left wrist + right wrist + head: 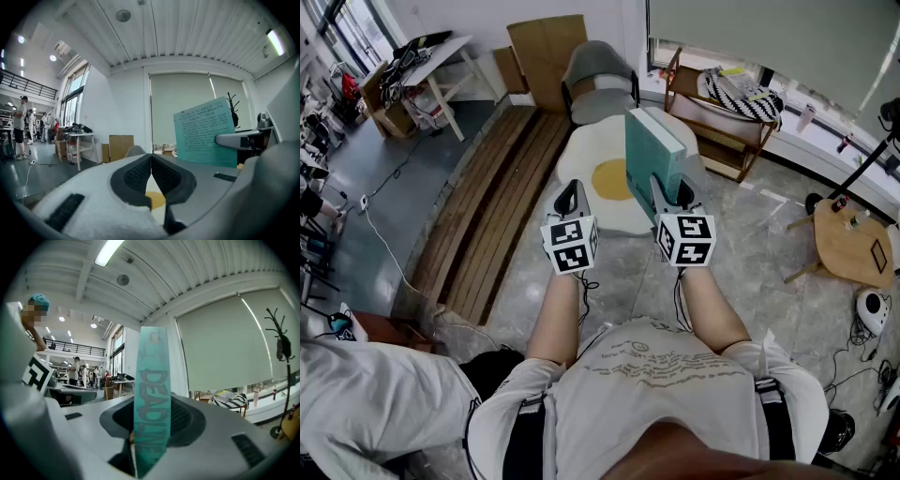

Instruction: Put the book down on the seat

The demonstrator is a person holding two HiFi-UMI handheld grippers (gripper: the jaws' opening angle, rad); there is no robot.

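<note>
A teal book (652,155) stands upright in my right gripper (671,193), which is shut on its lower edge. In the right gripper view the book's spine (152,394) rises straight up between the two dark pads (185,420). My left gripper (572,194) hangs just left of the book, shut with nothing in it; its pads (140,176) meet tip to tip. From there the book's back cover (204,133) shows to the right. The grey seat (602,75) stands ahead, beyond an egg-shaped rug (600,211).
Wooden planks (502,197) lie on the floor at the left. A wooden rack (712,127) with a striped cushion stands right of the seat. A round wooden side table (853,244) sits at the far right. Another person's sleeve (375,403) fills the lower left.
</note>
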